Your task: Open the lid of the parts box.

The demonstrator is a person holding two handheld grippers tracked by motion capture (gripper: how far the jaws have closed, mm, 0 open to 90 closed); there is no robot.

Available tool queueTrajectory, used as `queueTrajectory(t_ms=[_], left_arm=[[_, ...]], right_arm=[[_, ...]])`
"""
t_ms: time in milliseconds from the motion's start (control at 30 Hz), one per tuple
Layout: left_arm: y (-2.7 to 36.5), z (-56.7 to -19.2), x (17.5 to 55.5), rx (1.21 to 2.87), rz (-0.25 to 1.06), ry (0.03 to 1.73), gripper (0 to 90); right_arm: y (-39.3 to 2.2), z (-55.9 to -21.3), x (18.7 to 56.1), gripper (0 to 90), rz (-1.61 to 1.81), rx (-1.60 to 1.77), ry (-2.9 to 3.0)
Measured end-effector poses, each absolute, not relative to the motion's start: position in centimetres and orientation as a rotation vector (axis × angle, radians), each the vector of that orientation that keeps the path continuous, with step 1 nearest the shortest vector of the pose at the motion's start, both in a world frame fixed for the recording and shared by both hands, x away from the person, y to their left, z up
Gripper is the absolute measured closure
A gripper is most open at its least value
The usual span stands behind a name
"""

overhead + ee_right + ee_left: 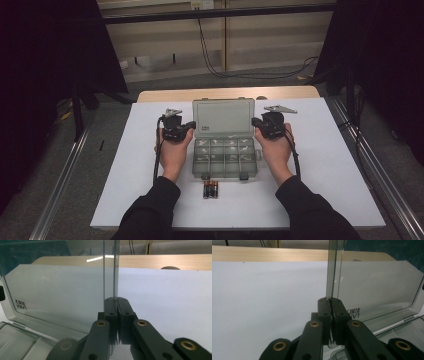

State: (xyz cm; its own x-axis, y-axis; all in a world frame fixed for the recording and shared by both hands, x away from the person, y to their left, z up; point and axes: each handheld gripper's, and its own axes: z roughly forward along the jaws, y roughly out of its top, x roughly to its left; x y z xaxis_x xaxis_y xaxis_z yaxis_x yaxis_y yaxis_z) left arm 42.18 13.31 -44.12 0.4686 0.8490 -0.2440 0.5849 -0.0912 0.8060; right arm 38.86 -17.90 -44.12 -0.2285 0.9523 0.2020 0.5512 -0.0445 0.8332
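Translucent grey plastic compartment box (225,159) at table centre, hinged clear lid (223,117) raised toward 12 o'clock. Left gripper (331,300) and right gripper (116,300) each pinch a lid side edge, likely steadying it evenly. Batteries (210,190) at 6 o'clock.

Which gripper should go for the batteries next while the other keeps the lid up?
Right, marginally: both grippers pinch the lid's side edges, left too; the batteries lie nearly central, so it's close.
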Motion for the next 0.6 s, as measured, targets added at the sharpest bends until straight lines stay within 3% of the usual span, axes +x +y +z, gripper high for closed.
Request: queueTrajectory(t_ms=[600], left_arm=[[13.8,-43.9,44.3,1.824,0.198,1.284,87.1]], right_arm=[[-18.6,-44.3,41.0,87.8,1.189,1.702,1.854]])
